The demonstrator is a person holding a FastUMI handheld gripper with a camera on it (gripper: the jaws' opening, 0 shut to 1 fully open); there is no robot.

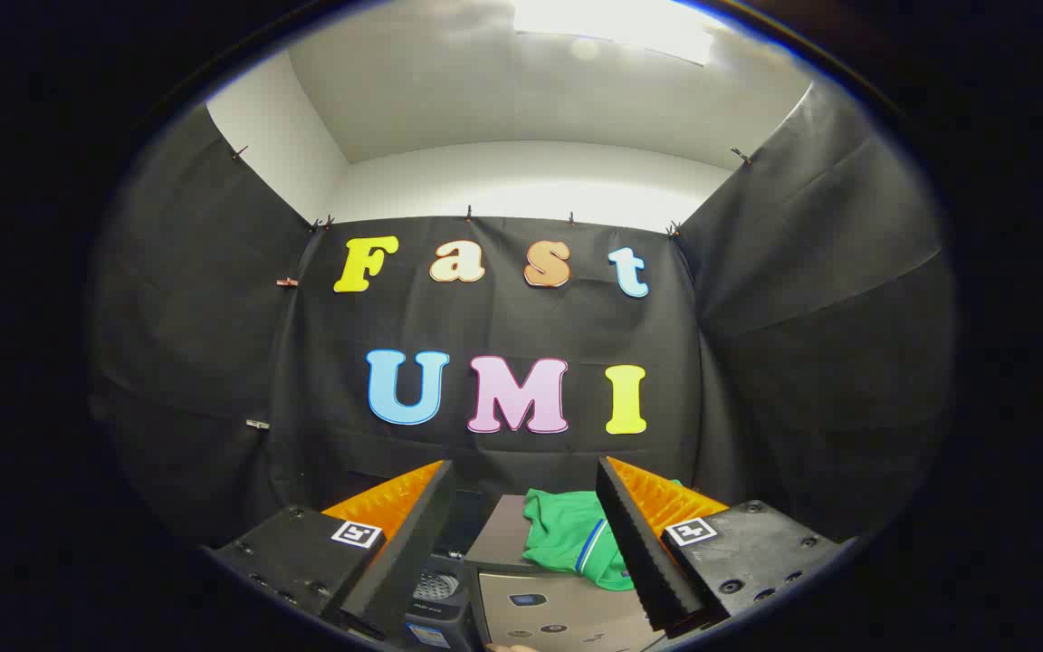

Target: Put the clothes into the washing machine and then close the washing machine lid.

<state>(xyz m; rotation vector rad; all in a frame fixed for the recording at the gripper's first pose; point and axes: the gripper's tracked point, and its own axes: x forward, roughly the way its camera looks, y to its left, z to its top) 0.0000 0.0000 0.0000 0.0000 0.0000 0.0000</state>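
My fingers (526, 534) are spread wide apart with nothing between the pads, the orange backs and ridged black faces angling up on either side of what lies ahead. Between them and just beyond sits the green garment (576, 539), a crumpled shirt with a blue-and-white striped edge showing near my right finger; it is bunched rather than laid out, its longer spread running roughly across from the middle toward the right finger, part of it hidden behind that finger. It rests on the grey top of the washing machine (540, 607), draped over the near edge of a flat brownish-grey panel (503, 534) that I take to be the lid, though I cannot tell whether it is raised or lying flat. Lower down by my left finger a ribbed, perforated round part (435, 586) shows, dark around it. I am held level, low, pointing straight at the booth's black cloth wall (503, 453) behind the machine.
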